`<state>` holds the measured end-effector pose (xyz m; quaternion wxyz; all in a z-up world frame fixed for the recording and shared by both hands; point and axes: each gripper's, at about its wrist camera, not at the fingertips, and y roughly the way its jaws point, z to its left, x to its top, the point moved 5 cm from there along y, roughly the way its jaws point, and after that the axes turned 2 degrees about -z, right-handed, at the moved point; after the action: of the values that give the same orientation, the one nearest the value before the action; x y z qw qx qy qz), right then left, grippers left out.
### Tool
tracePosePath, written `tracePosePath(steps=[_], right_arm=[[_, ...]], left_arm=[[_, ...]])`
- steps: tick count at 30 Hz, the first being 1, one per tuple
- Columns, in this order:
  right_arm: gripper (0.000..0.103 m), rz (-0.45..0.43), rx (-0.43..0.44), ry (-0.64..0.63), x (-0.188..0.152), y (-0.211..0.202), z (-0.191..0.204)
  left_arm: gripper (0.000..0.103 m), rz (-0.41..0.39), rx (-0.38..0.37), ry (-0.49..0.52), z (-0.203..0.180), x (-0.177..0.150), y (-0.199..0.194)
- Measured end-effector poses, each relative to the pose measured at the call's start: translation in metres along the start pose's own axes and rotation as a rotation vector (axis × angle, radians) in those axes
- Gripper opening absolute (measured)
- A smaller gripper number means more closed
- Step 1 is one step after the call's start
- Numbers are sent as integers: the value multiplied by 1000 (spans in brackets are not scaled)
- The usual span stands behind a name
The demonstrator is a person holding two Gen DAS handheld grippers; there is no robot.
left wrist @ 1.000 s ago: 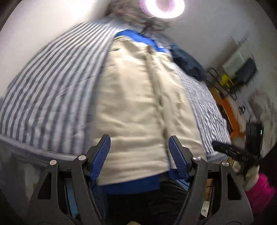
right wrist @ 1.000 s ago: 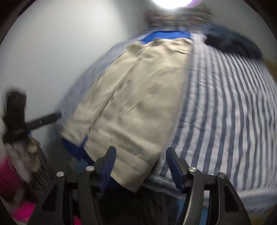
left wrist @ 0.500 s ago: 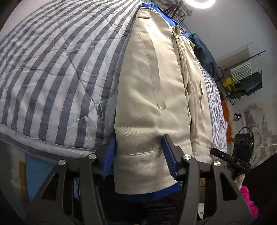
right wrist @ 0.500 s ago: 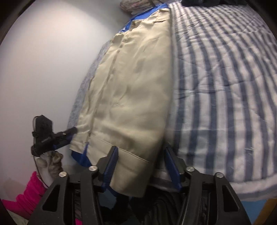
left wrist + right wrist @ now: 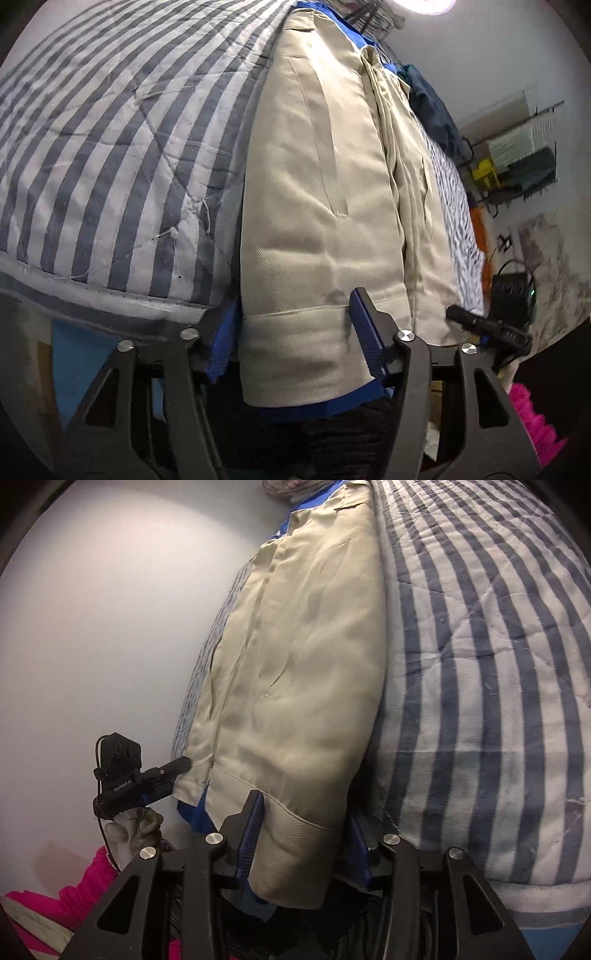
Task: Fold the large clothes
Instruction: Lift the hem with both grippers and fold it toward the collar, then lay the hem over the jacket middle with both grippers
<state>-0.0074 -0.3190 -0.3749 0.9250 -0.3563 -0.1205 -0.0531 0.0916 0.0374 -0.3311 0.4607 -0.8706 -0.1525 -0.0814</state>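
1. The jacket [image 5: 325, 184] lies flat on the bed [image 5: 110, 147], beige side up. It runs lengthwise from the near edge, where you stand, towards the far end.
2. Its hem hangs just over the bed's near edge, and a strip of blue lining [image 5: 332, 402] shows below it.
3. Your left gripper [image 5: 295, 325] is at that near edge, on the hem corner at the left of its view. Its jaws are clenched on the jacket, with one blue pad against each side of the doubled hem.
4. Your right gripper [image 5: 304, 812] is at the same edge on the other hem corner. Its jaws are closing with the hem between them, and the pad you can see already meets the fabric. The other pad is mostly hidden behind the cloth.
5. Both grippers point down at a slant along the jacket, each holding its own front panel. The two panels lie side by side, and the front opening runs between them.
6. The striped quilt [image 5: 480, 664] lies bare on the outer side of each gripper.
7. A dark blue garment [image 5: 432, 107] sits near the bed's far end, beside the jacket's collar.
8. Pink cloth [image 5: 535, 417] shows low down beyond the near edge, off the bed.
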Motion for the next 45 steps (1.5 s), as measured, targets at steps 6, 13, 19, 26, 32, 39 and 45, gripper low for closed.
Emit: tracePosePath(steps=[6,13,19,26,32,39,45], right_arm=[[18,-3,53,3,8,-2,16],[15,-78,178,57,23,-21,32],[14,-82,191,113,28,-19,34],[14,-115,223,114,58,-34,53],[14,-149,211,169,88,-30,58],[14,-185,164,265,137,-24,41],[14,-194,117,341,171,-10,16]], left_arm=[[27,-34,-61,-49,-9,6,-21],[20,-57,-92,-46,-28,13,-32],[18,-35,-125,-156,-17,16,-33],[17,-87,-127,-73,-47,52,-53],[17,-107,-130,-80,-59,92,-46],[16,-89,-125,-141,-55,147,-20],[16,-63,-110,-177,-50,191,16]])
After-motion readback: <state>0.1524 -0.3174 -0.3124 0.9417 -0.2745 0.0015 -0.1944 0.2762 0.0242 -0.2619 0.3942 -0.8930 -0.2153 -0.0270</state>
